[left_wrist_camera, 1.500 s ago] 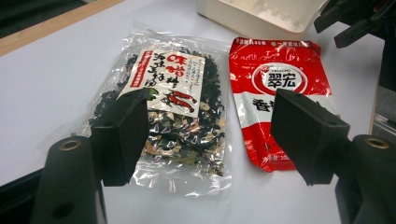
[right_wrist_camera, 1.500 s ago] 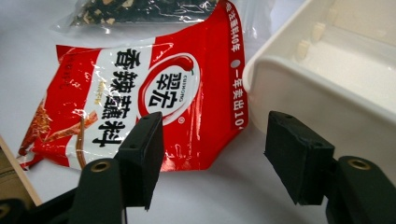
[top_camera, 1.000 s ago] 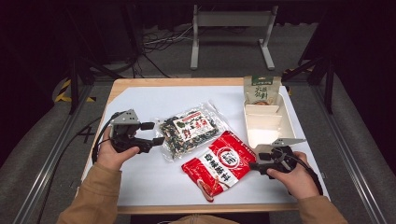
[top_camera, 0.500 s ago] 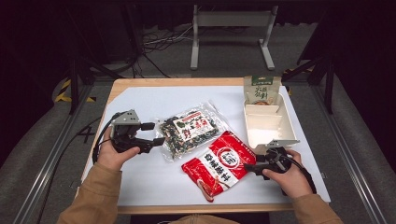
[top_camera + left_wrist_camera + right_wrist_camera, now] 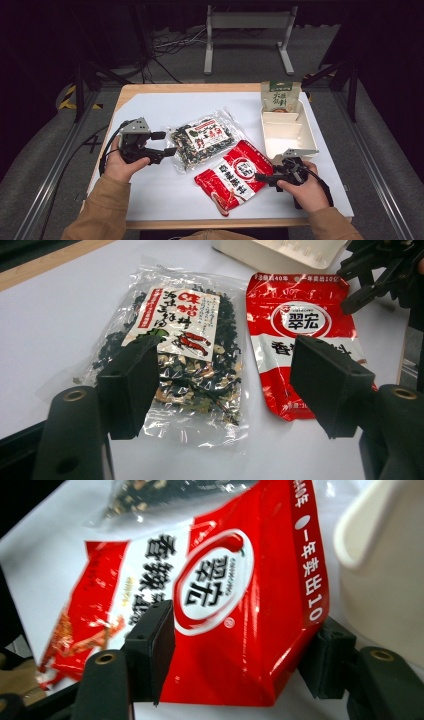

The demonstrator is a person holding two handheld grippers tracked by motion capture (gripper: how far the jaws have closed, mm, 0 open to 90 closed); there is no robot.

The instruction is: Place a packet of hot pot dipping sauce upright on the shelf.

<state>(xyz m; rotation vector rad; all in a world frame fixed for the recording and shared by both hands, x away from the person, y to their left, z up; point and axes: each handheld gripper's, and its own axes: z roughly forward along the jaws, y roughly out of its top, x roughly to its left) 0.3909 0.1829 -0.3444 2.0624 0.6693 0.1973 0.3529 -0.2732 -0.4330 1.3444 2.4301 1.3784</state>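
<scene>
The red pouch (image 5: 235, 176) lies on the table (image 5: 150, 107) just in front of the white tray (image 5: 287, 132), beside the clear bag of dried mix (image 5: 202, 140). The right claw (image 5: 262, 177) has just been closing, its jaws astride the pouch's corner nearest the tray, pads not yet pressing. The left claw (image 5: 167, 143) gapes wide, holding nothing, at the clear bag's edge farthest from the tray.

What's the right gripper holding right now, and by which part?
The right gripper has the red packet's corner between its closing jaws; a firm clamp cannot be told.

Seaweed packet (image 5: 202, 140) lies left of sauce pouch (image 5: 235, 177), tray (image 5: 287, 132) right.
</scene>
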